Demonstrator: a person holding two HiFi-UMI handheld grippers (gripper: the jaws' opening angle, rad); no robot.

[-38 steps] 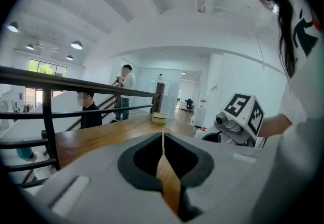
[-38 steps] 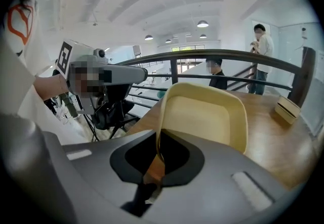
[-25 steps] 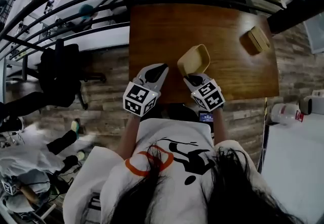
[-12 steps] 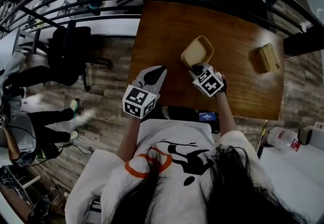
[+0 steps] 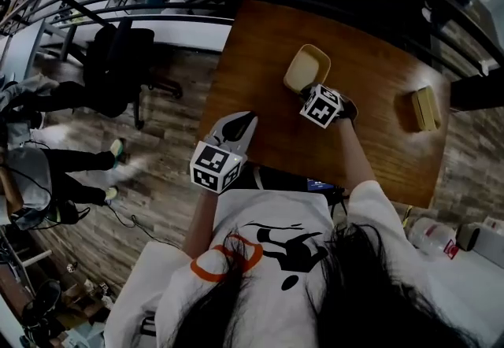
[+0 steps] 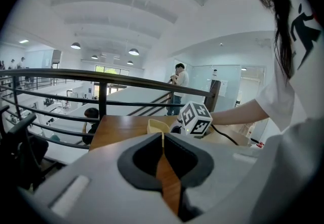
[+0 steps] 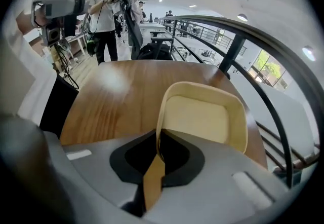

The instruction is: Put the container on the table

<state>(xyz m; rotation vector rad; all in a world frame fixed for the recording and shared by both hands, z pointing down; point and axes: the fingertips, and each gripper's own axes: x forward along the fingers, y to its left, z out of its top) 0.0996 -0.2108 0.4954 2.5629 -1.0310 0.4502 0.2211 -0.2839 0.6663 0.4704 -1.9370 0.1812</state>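
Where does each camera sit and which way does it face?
Head view: on the person's head, facing steeply down at the brown wooden table; shows hair, shirt, both arms.
Left gripper view: on the left gripper, jaws together, facing across the table; shows the person's right arm, torso.
Right gripper view: on the right gripper, facing along jaws shut on the beige rectangular container.
Shared: all three show that container.

The wooden table (image 5: 256, 55) holds a small tan box (image 5: 425, 109), well apart from the cream container (image 5: 308, 68).

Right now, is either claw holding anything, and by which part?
The right claw pinches the container by its rim wall; the left claw is shut, empty.
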